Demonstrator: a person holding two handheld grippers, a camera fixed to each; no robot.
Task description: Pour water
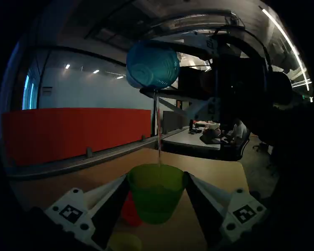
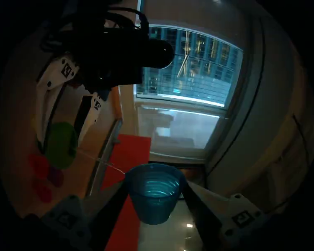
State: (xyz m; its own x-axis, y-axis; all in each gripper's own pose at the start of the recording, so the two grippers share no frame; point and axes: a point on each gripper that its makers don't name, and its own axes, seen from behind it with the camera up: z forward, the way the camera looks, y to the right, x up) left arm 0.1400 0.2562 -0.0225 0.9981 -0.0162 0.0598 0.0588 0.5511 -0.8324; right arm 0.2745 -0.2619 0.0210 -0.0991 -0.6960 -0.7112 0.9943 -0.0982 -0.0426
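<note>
In the left gripper view my left gripper point(image 1: 157, 196) is shut on an upright green cup point(image 1: 156, 196) above the wooden table point(image 1: 215, 171). High above it hangs a tilted blue cup point(image 1: 153, 65), and a thin stream of water point(image 1: 158, 138) falls from it into the green cup. In the right gripper view my right gripper point(image 2: 155, 196) is shut on that blue cup point(image 2: 153, 194), tipped sideways with water inside. Its stream point(image 2: 100, 161) runs to the green cup point(image 2: 61, 144), which the left gripper point(image 2: 67, 134) holds farther off.
Red cups point(image 1: 129, 211) and a yellow one point(image 1: 125, 242) stand on the table below the green cup. A red partition point(image 1: 73, 131) runs along the far table edge. A person sits at a desk point(image 1: 190, 140) beyond. Large windows point(image 2: 190, 67) appear in the right gripper view.
</note>
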